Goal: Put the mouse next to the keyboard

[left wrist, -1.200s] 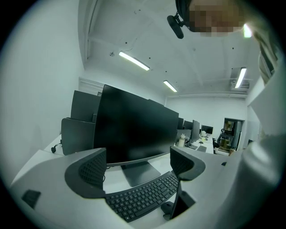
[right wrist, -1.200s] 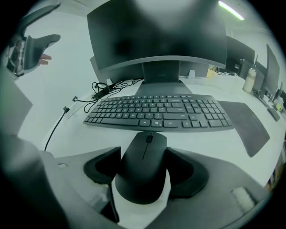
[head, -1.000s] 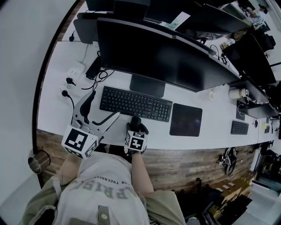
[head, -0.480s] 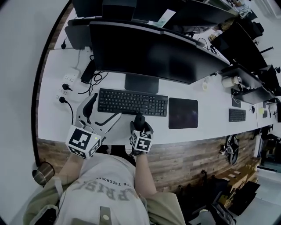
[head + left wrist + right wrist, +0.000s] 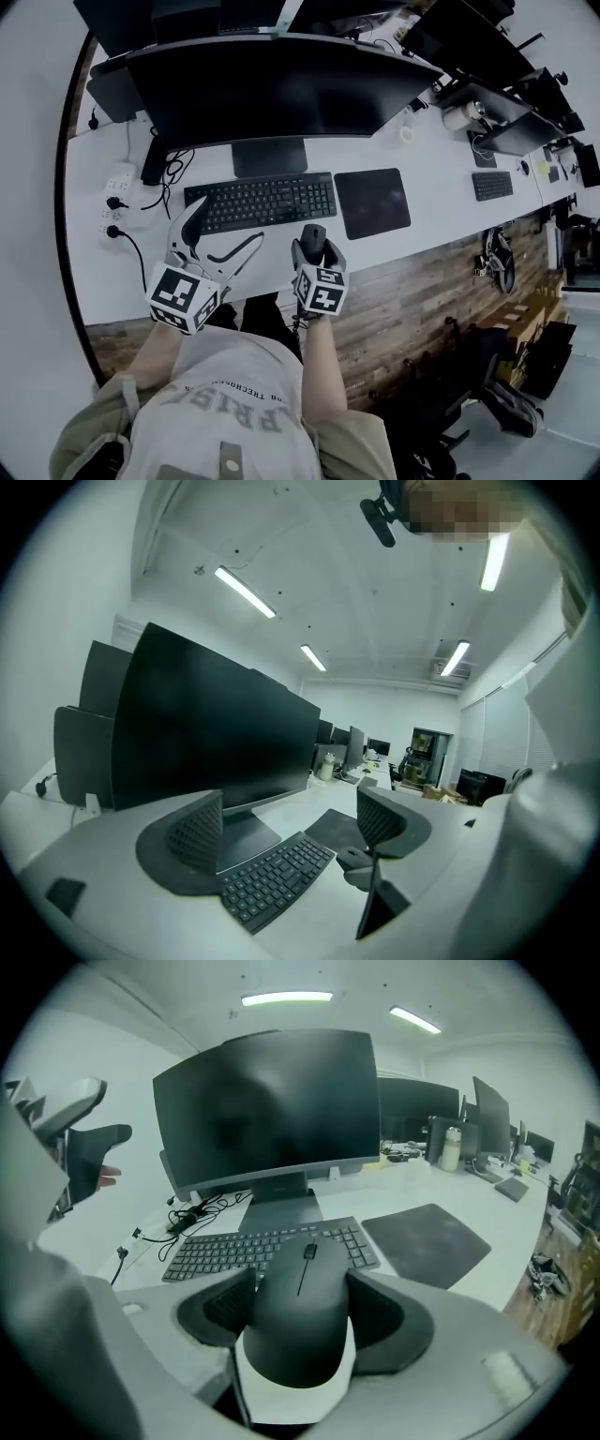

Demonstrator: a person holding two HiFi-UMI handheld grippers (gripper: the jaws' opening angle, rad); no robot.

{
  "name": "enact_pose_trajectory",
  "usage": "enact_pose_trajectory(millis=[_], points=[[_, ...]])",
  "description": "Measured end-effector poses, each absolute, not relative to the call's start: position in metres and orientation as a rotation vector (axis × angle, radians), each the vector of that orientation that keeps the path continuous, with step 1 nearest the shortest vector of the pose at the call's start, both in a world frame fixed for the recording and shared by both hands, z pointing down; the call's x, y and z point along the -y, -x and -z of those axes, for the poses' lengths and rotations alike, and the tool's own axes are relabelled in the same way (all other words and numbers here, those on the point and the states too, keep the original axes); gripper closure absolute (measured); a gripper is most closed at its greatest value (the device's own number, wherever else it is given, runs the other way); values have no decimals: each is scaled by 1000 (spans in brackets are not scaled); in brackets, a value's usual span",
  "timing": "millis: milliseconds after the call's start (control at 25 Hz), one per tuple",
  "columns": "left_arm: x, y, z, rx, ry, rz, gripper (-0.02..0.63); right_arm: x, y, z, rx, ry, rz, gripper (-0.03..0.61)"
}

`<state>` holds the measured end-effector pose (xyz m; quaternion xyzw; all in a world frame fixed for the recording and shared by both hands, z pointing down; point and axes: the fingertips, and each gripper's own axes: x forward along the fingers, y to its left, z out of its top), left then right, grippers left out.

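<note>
**Item 1. R gripper** (image 5: 314, 246), nearest, over the front edge of the desk (image 5: 122, 272).
- Jaws are clamping the mouse (image 5: 314, 236) on both flanks. The pads are standing wide because the body is broad.
- Mouse nose is pointing to 12 o'clock, twd. the keys.
- It is prob. being held clear of the top, so it can be set down w/o dragging.
- Appearance: black, matte, smooth domed back, scroll wheel w/ a thin centre seam. No cable is showing.
- Position: it is sitting at approx. 5 o'clock of the keyboard (image 5: 261, 201), near its right front corner, not yet lying beside it.

**Item 2. L gripper** (image 5: 220, 239), at 7 o'clock of the keyboard.
- Jaws are standing apart w/ nothing betw. them.
- It is prob. idling out of the way and is aiming along the desk.

**Item 3. Mouse pad** (image 5: 372, 202).
- It is lying just beside the keyboard at 3 o'clock, dark and bare.

**Item 4. Monitor** (image 5: 272, 89), 12 o'clock, farthest.
- It is showing a dark screen.
</note>
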<state>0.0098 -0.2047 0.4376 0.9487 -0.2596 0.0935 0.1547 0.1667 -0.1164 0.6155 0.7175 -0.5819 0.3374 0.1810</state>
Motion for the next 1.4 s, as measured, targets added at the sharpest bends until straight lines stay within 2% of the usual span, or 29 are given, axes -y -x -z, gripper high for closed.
enact_pose_trajectory(millis=[320,680,1000,1400], points=[[193,-76,-435,658,-2768,-251,187,106,-240,-578,1653,-2120,-843,269],[196,-164,-438,814,-2732,-220,187,121,-340,-565,1767,-2025,-753,269],[197,-218,-450,996,-2654,-266,187,153,-396,-599,1871,-1829,-789,270],[205,-238,-465,1197,-2546,-314,187,194,-416,-666,1903,-1612,-890,268]])
